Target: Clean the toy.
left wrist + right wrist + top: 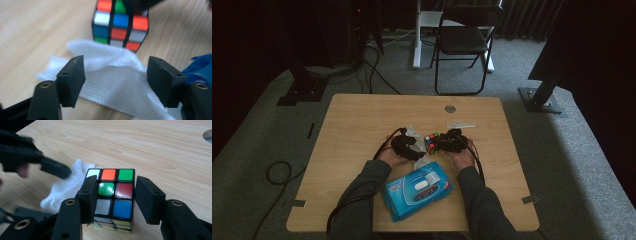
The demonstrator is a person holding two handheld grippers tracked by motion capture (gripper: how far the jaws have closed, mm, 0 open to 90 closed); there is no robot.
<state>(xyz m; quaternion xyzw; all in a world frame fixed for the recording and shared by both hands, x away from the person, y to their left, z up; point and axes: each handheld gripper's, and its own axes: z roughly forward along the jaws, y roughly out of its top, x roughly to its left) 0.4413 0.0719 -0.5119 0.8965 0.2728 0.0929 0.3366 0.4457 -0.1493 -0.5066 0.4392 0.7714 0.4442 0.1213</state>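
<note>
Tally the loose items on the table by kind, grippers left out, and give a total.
Puzzle cube: 1
White wipe: 1
Blue wipes pack: 1
Total: 3

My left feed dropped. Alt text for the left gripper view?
The open left claw straddles a crumpled white wipe on the wooden table. A scrambled puzzle cube stands just beyond it; blue packaging edges in at right.
</note>
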